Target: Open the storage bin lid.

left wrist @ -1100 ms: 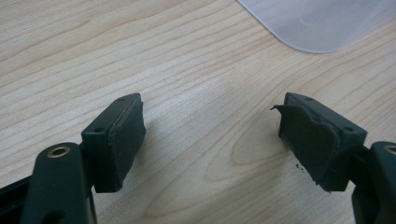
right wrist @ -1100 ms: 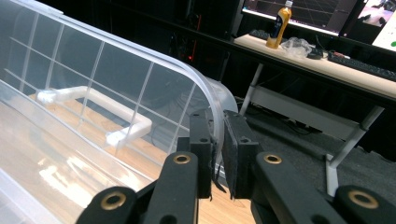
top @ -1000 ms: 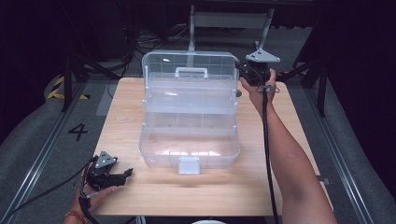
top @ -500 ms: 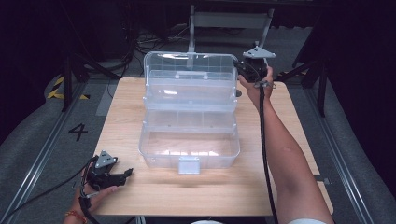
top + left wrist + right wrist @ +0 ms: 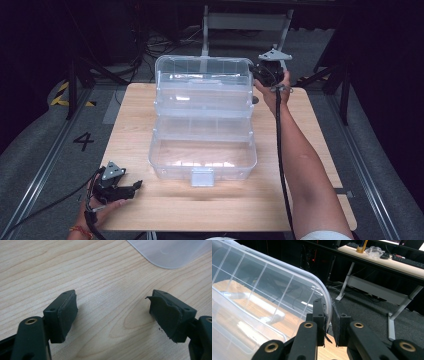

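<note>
The open box [image 5: 202,150] is sitting mid-desk [image 5: 320,150], its raised lid [image 5: 202,75] standing at the far side; the left tool [image 5: 131,186] is lying near-left.

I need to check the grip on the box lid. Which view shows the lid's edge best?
The right gripper view: the lid rim sits pinched between the right gripper jaws. The high view shows the whole lid, small. The left gripper view shows the box's corner.

Box [image 5: 172,252] cut off by top edge.
</note>
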### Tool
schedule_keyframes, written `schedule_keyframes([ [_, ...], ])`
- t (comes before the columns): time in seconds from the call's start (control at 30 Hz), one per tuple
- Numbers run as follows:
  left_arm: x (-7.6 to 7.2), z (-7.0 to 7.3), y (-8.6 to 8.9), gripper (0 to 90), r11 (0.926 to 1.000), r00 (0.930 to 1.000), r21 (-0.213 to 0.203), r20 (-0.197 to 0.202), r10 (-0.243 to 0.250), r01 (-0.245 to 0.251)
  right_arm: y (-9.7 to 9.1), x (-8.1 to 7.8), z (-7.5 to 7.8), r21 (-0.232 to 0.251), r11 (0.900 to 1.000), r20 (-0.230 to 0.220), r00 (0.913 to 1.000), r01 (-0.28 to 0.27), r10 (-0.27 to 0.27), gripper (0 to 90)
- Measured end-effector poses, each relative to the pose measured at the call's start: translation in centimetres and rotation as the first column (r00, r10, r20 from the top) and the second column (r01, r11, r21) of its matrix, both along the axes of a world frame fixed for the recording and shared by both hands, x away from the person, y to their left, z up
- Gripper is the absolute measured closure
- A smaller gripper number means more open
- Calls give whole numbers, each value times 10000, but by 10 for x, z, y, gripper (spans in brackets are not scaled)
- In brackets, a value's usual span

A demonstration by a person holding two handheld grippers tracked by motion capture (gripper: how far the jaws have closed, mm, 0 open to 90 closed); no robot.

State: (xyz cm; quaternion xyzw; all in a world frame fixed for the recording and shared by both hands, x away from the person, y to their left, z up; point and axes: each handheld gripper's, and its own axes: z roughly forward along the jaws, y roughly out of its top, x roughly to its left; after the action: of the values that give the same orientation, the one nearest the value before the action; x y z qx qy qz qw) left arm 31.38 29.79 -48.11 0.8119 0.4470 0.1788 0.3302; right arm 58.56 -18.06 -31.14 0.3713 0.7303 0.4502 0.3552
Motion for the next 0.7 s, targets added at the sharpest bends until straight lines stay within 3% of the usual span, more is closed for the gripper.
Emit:
schedule_keyframes([
  [0.47, 0, 0, 0, 229, 10000, 10000, 49, -14, -33, 33, 1, 15, -14, -68, 9999, -322, 9994, 111, -113, 809],
  [0.7, 0, 0, 0, 230, 10000, 10000, 7, -31, -17, 17, -1, 20, -21, 184, 9997, -499, 9987, 133, -123, 802],
])
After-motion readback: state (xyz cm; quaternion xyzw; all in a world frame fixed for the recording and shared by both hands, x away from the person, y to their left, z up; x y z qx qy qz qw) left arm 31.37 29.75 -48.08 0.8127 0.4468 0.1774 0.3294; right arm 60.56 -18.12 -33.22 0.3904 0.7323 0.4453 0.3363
